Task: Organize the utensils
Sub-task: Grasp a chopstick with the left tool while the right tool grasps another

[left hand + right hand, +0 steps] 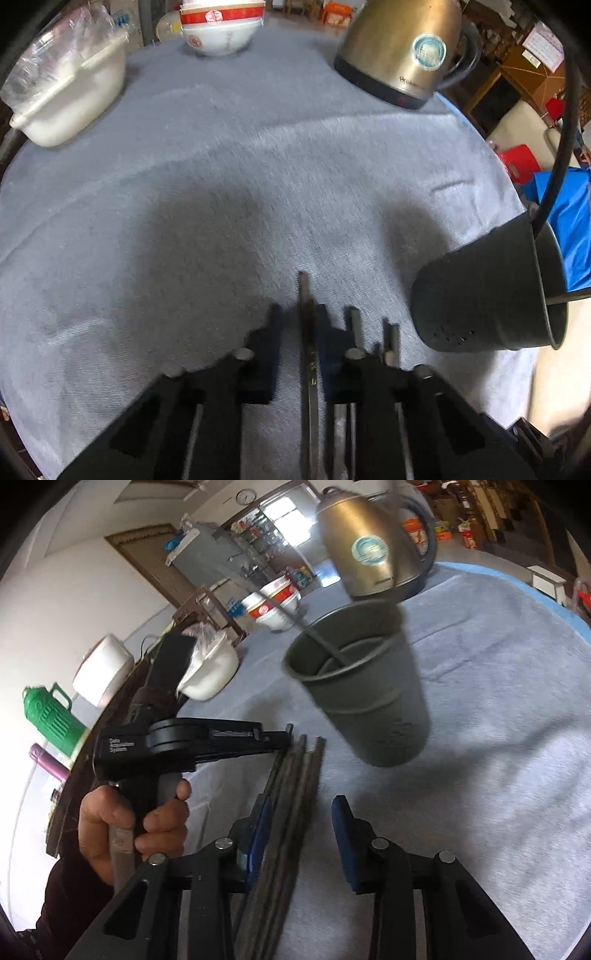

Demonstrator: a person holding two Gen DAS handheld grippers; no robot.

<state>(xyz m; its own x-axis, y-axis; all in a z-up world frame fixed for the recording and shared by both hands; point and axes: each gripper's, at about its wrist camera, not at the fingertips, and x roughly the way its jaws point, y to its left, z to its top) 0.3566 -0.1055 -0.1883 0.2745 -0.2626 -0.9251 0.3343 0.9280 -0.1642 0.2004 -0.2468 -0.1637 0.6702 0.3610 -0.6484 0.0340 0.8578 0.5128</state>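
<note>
Several metal chopsticks [295, 794] lie side by side on the grey cloth [221, 166]. My left gripper [297, 310] points down at their far ends. Its jaws stand narrow around one chopstick [306, 332]; that one lies against the right finger, and a strip of cloth shows between it and the left finger. Two more chopstick ends [354, 321] stick up just right of it. My right gripper [301, 812] is open, and the bundle runs between its blue pads [343, 830], close to the left one. A dark metal cup [362, 686] stands beyond with a chopstick in it.
A brass-coloured kettle [402, 48], stacked red-and-white bowls [218, 29] and a white plastic tub [70, 92] stand along the far side. The table's edge curves close past the cup [487, 295]. A hand [147, 819] holds the left gripper's handle. A green flask [48, 716] stands off the table.
</note>
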